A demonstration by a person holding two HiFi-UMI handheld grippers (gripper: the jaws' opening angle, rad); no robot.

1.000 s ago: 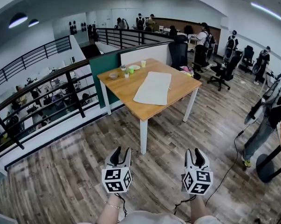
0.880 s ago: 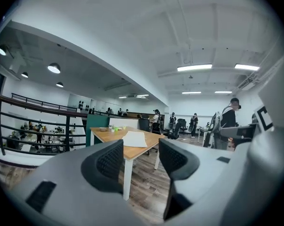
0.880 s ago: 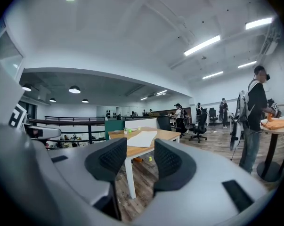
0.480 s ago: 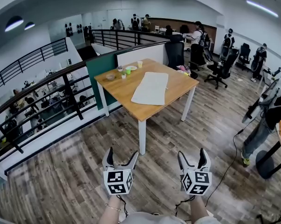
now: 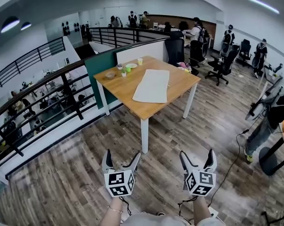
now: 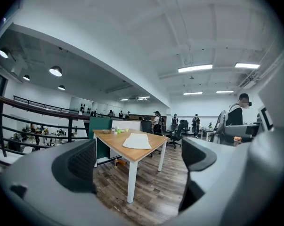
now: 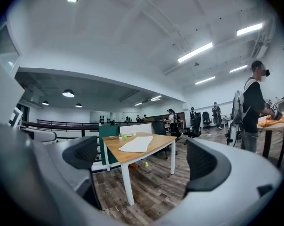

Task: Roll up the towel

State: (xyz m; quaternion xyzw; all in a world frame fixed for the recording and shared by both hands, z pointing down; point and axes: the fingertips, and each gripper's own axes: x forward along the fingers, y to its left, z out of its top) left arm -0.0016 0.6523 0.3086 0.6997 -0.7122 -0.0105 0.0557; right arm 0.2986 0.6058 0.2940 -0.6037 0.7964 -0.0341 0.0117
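A white towel (image 5: pixel 152 85) lies flat and spread out on the wooden table (image 5: pixel 141 110), some way ahead of me across the floor. Both grippers hang low in the head view, well short of the table. My left gripper (image 5: pixel 121 157) and my right gripper (image 5: pixel 197 155) point level at the table, and their jaws have just been opening; both now stand wide with nothing between them. The left gripper view shows the towel (image 6: pixel 137 141) on the table (image 6: pixel 129 155) between its open fingers (image 6: pixel 80 161). The right gripper view shows the same towel (image 7: pixel 137 144) far off.
Small cups and a plate (image 5: pixel 128 68) stand at the table's far end. A black railing (image 5: pixel 43 100) runs along the left. Office chairs (image 5: pixel 175 51) and several people stand behind the table. A person (image 5: pixel 270 121) and a floor cable (image 5: pixel 232 167) are at the right.
Both grippers' jaws have swung from nearly shut to wide open. The hands have stayed low in front of me, and the table sits slightly lower in the view.
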